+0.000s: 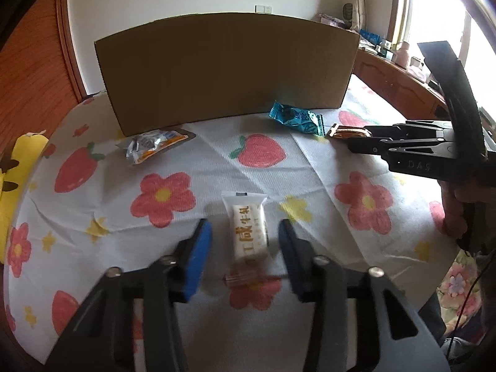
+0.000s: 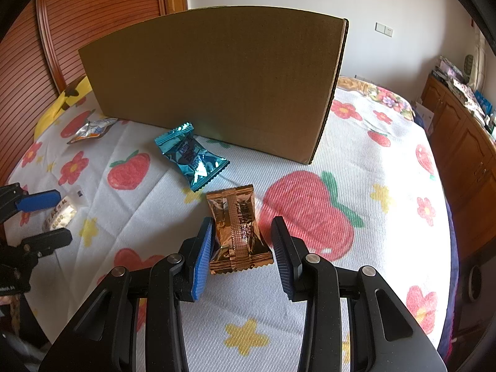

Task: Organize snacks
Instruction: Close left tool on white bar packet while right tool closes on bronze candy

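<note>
1. On the printed cloth (image 1: 310, 161): four snack packets in front of an upright cardboard box (image 1: 229, 68).
2. Between the jaws of the left gripper (image 1: 245, 221): a white snack packet (image 1: 249, 232), flat on the cloth, lengthwise along the fingers. Jaws apart, with a strip of cloth visible on either side of the packet, neither blue pad pressing on it.
3. Between the jaws of the right gripper (image 2: 242, 219): a copper foil packet (image 2: 238, 232), resting on the cloth. Left pad against the wrapper, right pad just beside its edge; cannot tell whether gripped or merely bracketed.
4. Just beyond the copper one, near the foot of the box: a teal foil packet (image 2: 192, 158), lying loose.
5. At the box's left corner, touching its base: a silver-and-orange packet (image 1: 155, 144).
6. At the far left edge of the cloth: a yellow cushion (image 1: 18, 167).
</note>
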### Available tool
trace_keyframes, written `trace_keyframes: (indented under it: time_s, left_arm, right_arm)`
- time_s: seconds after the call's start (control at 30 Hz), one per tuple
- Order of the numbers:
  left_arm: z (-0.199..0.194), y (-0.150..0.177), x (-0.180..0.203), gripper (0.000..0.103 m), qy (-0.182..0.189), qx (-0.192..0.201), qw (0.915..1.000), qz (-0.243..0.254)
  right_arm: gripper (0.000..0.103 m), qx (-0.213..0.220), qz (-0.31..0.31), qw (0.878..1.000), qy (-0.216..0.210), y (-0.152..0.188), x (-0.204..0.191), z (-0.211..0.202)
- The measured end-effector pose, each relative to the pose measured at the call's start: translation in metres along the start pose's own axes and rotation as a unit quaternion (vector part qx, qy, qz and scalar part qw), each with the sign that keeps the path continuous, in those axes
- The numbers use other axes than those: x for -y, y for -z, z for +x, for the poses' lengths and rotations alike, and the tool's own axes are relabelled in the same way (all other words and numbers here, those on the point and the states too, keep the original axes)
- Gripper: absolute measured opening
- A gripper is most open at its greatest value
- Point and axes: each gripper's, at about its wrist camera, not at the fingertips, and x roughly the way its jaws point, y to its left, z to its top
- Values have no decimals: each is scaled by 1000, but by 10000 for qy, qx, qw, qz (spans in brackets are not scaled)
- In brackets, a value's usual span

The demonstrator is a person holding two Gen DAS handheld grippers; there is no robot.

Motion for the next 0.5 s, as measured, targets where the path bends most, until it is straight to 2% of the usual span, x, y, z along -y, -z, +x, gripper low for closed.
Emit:
trace_keyframes:
  time_s: [0.07,0.5]
  left_arm:
    - [-1,1,0,21,-3,16,10000,6]
    - [-19,5,1,20,82,207,9997,-37]
  right_arm:
    - [36,0,0,10000,0,0,0,0]
    - [36,3,-13,10000,16,0,0,0]
